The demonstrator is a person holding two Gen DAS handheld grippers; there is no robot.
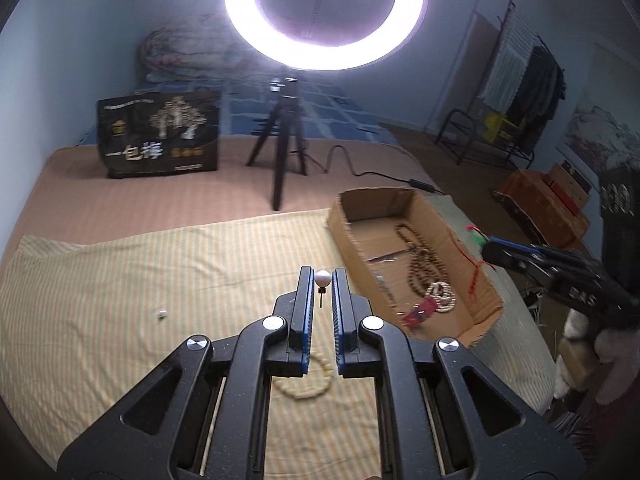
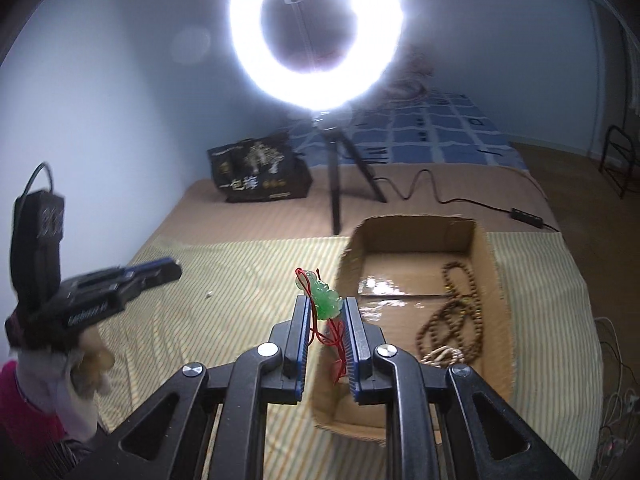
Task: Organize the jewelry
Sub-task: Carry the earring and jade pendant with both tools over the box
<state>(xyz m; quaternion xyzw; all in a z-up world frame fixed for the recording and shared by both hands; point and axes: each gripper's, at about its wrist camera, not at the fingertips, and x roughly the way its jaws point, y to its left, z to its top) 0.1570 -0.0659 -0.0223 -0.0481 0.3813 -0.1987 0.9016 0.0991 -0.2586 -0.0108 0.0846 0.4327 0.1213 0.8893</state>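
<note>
Left gripper (image 1: 323, 280) jaws pinch a pearl earring (image 1: 322, 279); right gripper (image 2: 326, 307) jaws pinch a green pendant (image 2: 328, 300) near the cardboard box (image 2: 416, 228), apparently for sorting.

A glaring ring light (image 1: 324, 12) on a black tripod (image 1: 282, 144) stands at the bed's (image 1: 120, 204) far edge, beside a dark printed bag (image 1: 160, 134). Pale blue walls (image 1: 80, 40) enclose the room; a clothes rack (image 1: 520, 92) stands on the wooden floor (image 1: 420, 136) at the right.
</note>
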